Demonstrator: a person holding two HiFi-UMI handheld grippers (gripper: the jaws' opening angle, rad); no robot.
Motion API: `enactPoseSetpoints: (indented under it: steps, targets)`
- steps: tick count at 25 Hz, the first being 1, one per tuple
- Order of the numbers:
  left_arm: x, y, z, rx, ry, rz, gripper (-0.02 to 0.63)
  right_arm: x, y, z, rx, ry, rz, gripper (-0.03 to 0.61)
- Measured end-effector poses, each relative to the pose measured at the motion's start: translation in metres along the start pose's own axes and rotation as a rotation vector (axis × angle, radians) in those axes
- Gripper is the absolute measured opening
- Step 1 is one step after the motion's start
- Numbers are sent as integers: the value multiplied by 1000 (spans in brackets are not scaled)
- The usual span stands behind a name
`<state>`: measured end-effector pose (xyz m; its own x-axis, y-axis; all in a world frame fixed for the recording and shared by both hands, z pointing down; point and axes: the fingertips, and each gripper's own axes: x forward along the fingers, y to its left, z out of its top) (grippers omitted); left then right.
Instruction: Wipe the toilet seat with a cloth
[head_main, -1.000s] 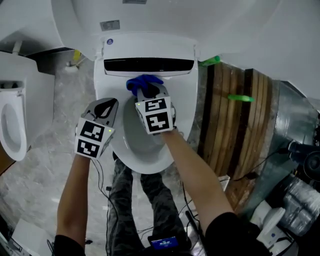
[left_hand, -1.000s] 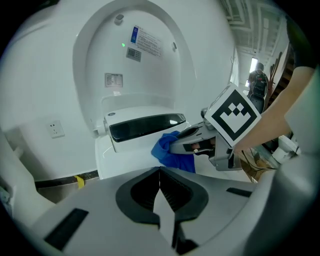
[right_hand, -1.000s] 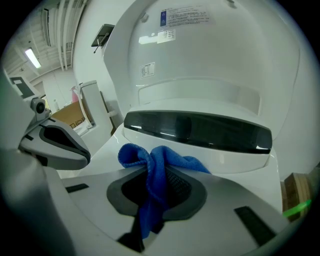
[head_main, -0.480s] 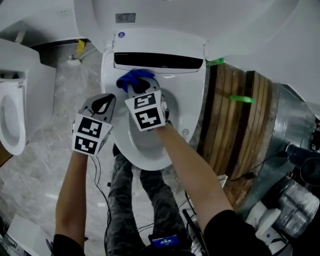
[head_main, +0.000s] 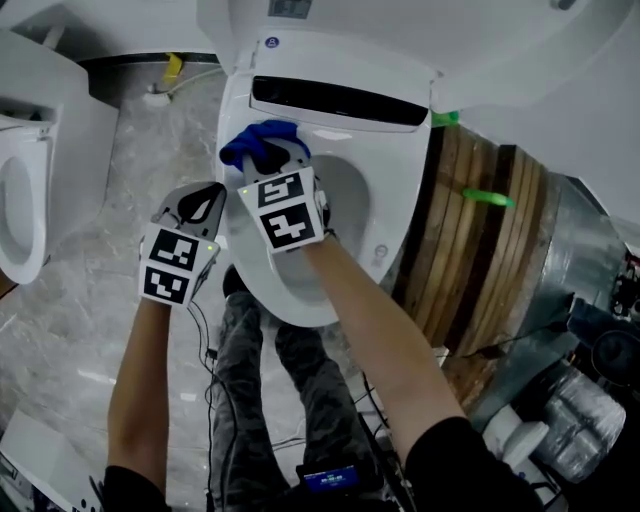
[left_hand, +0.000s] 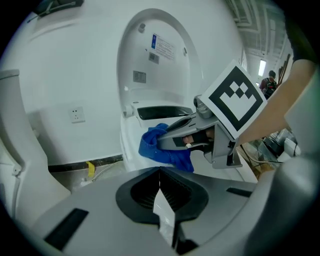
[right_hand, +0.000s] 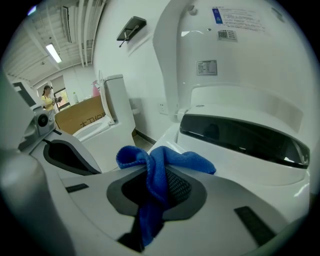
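Cloth (head_main: 258, 143) — blue and bunched — sits at the rear left of the toilet seat (head_main: 385, 210), clamped in the right gripper (head_main: 275, 168). Wiping looks under way, with the seat's right side and front probably still to do. The left gripper (head_main: 214, 196) hovers off the seat's left edge. Its own view shows its jaws closed on nothing — the head view hides that.

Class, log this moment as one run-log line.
right gripper: shut on blue cloth | cloth: rear left of toilet seat | left gripper: shut, empty | lid: raised
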<state>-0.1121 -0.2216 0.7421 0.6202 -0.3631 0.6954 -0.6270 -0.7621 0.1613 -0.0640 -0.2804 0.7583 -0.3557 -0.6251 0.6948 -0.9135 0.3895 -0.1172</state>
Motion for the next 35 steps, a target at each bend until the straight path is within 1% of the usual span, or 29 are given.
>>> enactPoseSetpoints:
  steps: [6, 12, 21, 35]
  targets:
    - [-9, -15, -23, -15, 7, 5, 12, -12, 27, -20, -37, 5, 30, 61]
    - [-23, -35, -45, -16, 18, 8, 12, -30, 50, -46, -42, 20, 55, 61]
    - [-38, -70, -80, -20, 52, 12, 12, -64, 81, -96, -54, 64, 105, 61]
    - [-57, -130, -123, -37, 105, 19, 12, -128, 114, -168, -73, 112, 161, 61]
